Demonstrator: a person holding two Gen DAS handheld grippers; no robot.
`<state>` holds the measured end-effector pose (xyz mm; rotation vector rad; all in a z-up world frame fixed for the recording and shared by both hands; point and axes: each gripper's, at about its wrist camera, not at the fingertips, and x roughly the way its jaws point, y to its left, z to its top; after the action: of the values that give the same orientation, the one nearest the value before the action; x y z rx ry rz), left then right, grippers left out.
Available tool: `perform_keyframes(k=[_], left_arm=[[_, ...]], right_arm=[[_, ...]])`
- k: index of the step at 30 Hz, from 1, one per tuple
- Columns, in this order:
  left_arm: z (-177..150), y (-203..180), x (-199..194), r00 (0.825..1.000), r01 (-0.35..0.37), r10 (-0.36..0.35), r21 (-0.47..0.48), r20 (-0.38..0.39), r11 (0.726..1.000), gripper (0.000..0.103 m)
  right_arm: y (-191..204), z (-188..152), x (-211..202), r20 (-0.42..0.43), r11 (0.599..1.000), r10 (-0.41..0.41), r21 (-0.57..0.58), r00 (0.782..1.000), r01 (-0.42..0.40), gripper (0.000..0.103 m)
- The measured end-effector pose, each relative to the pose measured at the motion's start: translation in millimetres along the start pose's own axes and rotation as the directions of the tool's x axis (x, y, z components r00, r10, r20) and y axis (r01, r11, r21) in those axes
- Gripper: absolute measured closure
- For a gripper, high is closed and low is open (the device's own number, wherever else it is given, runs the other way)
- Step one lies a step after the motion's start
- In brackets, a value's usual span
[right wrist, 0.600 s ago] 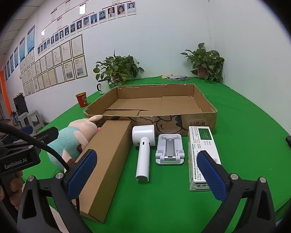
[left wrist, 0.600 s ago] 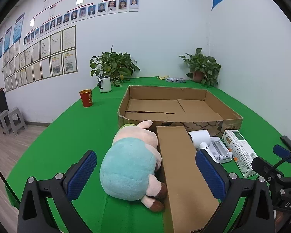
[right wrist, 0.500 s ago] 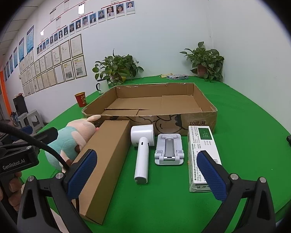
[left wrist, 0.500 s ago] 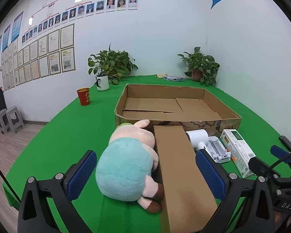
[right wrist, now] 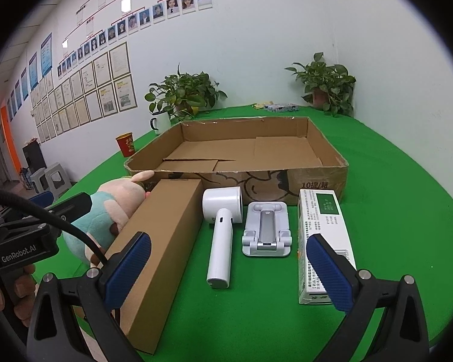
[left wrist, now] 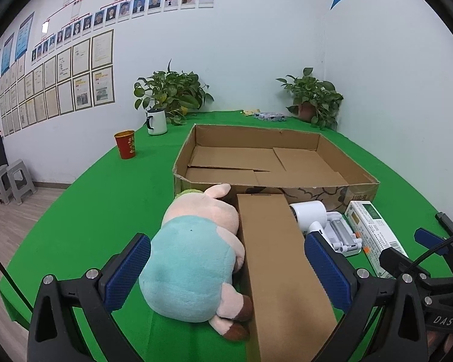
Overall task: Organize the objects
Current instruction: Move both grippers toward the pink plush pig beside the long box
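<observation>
Both my grippers are released: left gripper (left wrist: 226,268) hovers over the plush toy (left wrist: 196,259) and long box (left wrist: 282,268); right gripper (right wrist: 226,268) over the white dryer (right wrist: 222,232). All lie on the green tabletop (right wrist: 392,211), before the open carton (right wrist: 247,154).

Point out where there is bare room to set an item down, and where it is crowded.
Free: the whole floor of the open cardboard tray, and green cloth left of the plush toy. Crowded: the row before the tray, with plush, long brown box, white handheld device, phone stand and white carton close together.
</observation>
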<state>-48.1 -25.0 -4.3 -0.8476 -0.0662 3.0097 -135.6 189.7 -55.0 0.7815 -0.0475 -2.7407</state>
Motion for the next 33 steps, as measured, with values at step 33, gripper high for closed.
perform_keyframes(k=[33], left_arm=[[-4,6,-5,0.997,0.05,-0.052,-0.03,-0.064,0.998,0.0]], right_arm=[[15,-3,-3,-0.099,1.0,-0.029,0.005,0.995,0.029,0.001]])
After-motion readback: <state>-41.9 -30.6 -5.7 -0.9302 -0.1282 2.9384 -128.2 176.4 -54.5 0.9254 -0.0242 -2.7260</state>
